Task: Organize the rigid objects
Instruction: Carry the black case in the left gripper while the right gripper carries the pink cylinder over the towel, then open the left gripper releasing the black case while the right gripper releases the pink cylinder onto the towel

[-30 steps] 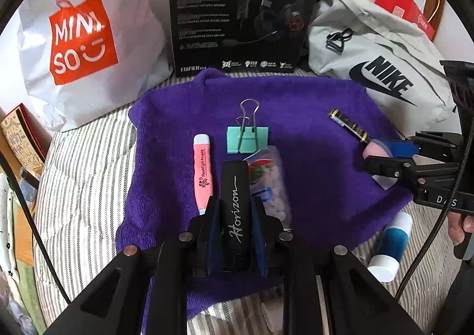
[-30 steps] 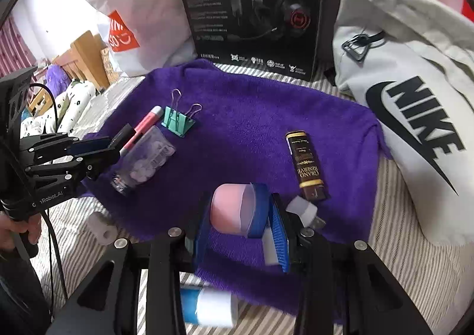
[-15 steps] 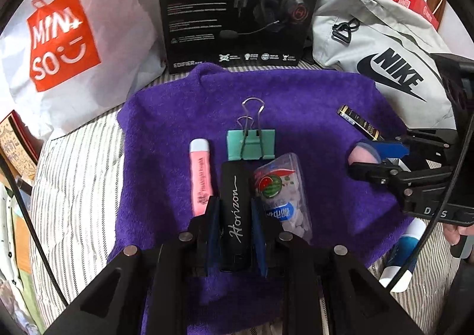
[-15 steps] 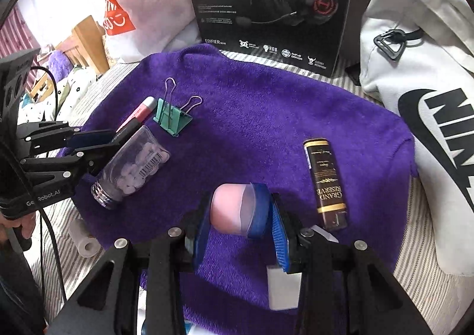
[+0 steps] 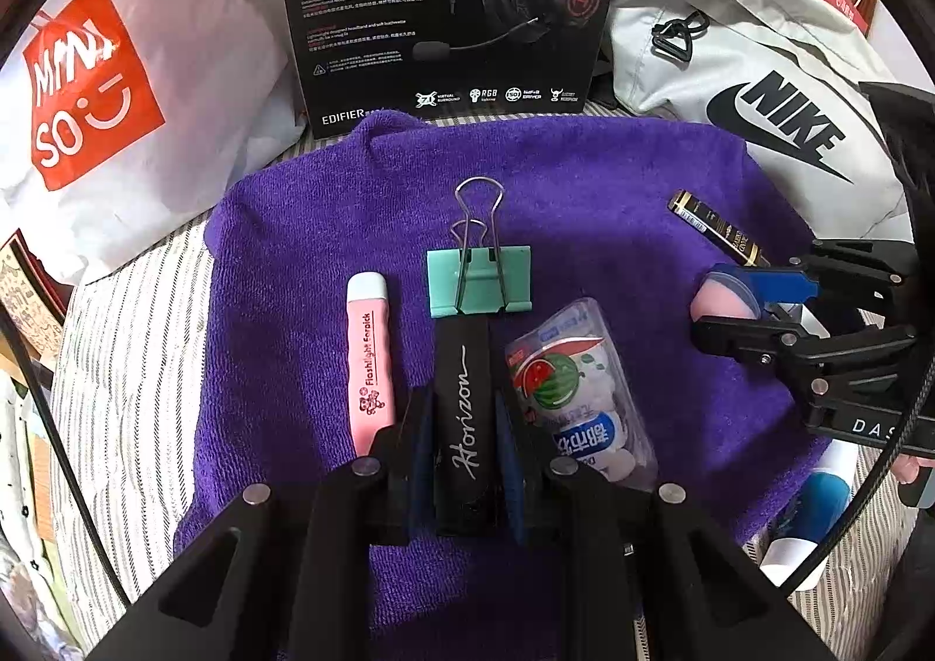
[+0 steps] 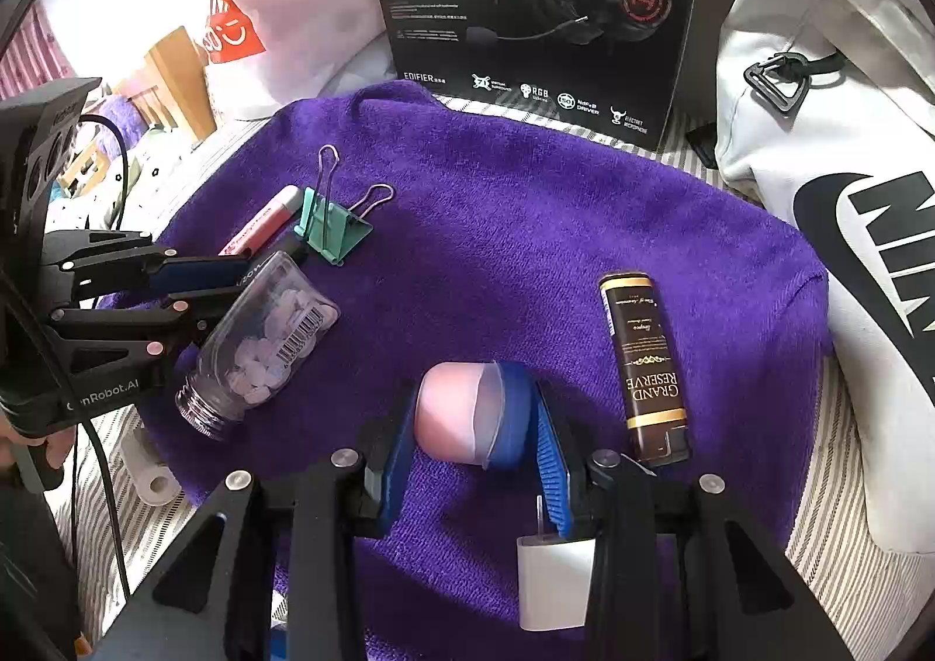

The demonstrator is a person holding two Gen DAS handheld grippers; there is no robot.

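headset box [image 5: 450, 6] behind purple towel [image 5: 584, 182], nike bag [image 5: 759, 94] right

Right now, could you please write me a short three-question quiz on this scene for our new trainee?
1. True or false: the left gripper is shut on the black Horizon bar.
2. What lies just beyond the bar's far end? A) green binder clip B) a stapler C) a roll of tape
3. Fill in: the right gripper holds a pink and ____ capsule-shaped object over the purple towel.

Key: 1. True; its pads press both sides of the bar. 2. A. 3. Blue.
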